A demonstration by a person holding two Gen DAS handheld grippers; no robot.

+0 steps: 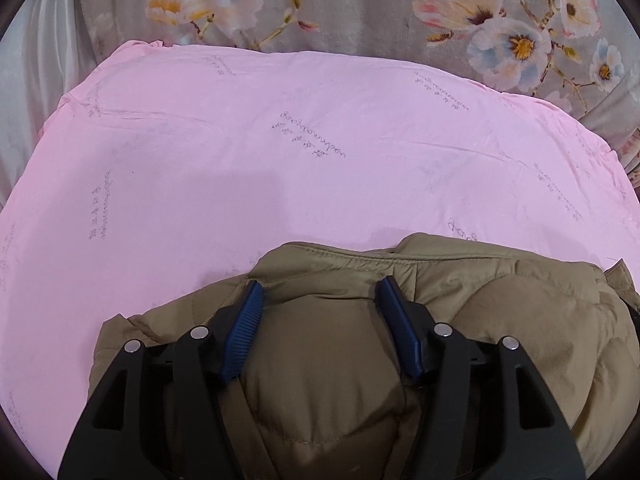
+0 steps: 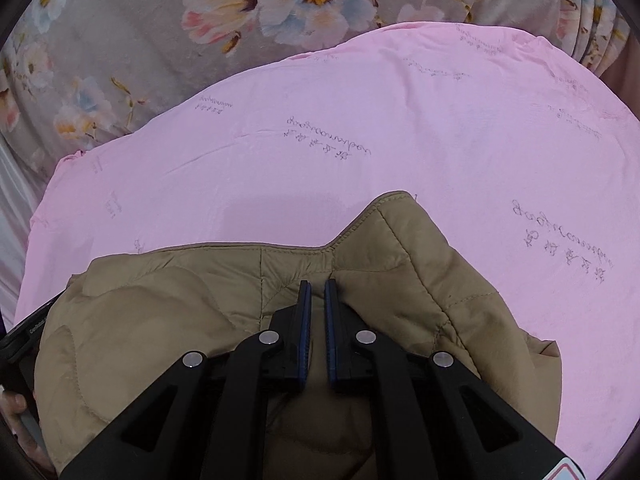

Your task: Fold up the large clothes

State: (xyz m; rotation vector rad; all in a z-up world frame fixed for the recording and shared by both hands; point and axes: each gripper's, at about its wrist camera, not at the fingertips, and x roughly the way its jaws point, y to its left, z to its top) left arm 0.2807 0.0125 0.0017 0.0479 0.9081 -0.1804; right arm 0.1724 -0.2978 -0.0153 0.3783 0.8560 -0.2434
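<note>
A tan quilted puffer jacket (image 1: 520, 320) lies bunched on a pink sheet (image 1: 240, 152) at the near edge of both views. In the left wrist view my left gripper (image 1: 322, 288) stands open over the jacket. A puffy bulge of fabric sits between its blue pads (image 1: 246, 328) without being pinched. In the right wrist view my right gripper (image 2: 318, 284) is shut, its pads nipping a thin fold of the jacket (image 2: 160, 300) just below the collar seam. One jacket corner (image 2: 396, 216) sticks up beyond it.
The pink sheet (image 2: 400, 140), printed with faint script, spreads wide beyond the jacket. Grey floral bedding (image 1: 360, 8) borders its far side. A person's hand (image 2: 16, 408) and a black device (image 2: 28, 332) show at the left edge of the right wrist view.
</note>
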